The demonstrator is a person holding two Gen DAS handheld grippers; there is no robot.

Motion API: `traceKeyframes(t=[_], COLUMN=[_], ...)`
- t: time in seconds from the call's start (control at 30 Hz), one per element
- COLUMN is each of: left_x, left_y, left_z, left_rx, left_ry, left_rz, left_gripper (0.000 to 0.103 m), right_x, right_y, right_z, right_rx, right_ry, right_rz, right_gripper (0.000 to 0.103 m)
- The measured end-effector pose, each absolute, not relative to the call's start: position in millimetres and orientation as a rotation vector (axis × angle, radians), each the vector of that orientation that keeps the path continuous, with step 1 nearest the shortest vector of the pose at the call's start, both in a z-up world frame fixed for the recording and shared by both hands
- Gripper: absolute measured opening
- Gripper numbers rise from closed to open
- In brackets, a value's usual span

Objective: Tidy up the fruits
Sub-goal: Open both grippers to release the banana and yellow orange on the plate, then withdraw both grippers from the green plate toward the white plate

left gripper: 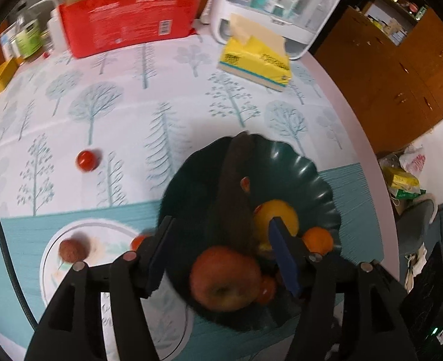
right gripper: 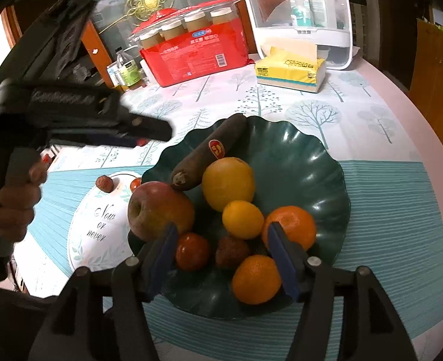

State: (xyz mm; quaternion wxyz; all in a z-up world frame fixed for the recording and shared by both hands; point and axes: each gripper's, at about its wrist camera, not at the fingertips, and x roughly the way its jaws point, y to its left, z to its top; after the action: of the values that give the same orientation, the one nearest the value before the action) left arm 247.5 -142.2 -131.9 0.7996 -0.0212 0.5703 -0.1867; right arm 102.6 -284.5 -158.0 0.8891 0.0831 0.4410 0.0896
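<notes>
right wrist: your right tool (right gripper: 221,251) spread, empty, over green bowl (right gripper: 326,180) on desk | left tool (left gripper: 218,249) spread too | small tomato (right gripper: 192,251): soft, slick, pinch its middle gently

A round table (right gripper: 381,75) under a tree-printed cloth (right gripper: 311,111) carried everything. Directly below the right gripper (right gripper: 221,255) sat a dark green fluted bowl (right gripper: 317,177), with a white plate (right gripper: 101,240) touching it to the gripper's left. Farther ahead lay a yellow tissue pack (right gripper: 290,70), a red package (right gripper: 197,54) and a white organizer (right gripper: 299,34). A lone cherry tomato (left gripper: 86,160) rested on the cloth beyond the plate.
</notes>
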Motion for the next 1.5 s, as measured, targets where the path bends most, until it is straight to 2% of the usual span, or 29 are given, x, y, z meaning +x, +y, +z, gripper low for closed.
traceKeyframes(t=[0.17, 1.03, 1.5], left_x=[232, 200, 221], left_y=[-111, 26, 51], left_z=[-133, -135, -153], left_rx=[-0.068, 0.06, 0.15], left_ry=[1.222, 1.203, 1.139], left_rz=[-0.361, -0.452, -0.583], left_gripper=[0.067, 0.072, 0.072], right_x=[97, 56, 75], right_y=[-283, -165, -139], right_z=[-155, -158, -167], right_rx=[0.194, 0.389, 0.661], right_ry=[0.911, 0.933, 0.941], right_rz=[0.157, -0.045, -0.233], right_gripper=[0.07, 0.071, 0.071])
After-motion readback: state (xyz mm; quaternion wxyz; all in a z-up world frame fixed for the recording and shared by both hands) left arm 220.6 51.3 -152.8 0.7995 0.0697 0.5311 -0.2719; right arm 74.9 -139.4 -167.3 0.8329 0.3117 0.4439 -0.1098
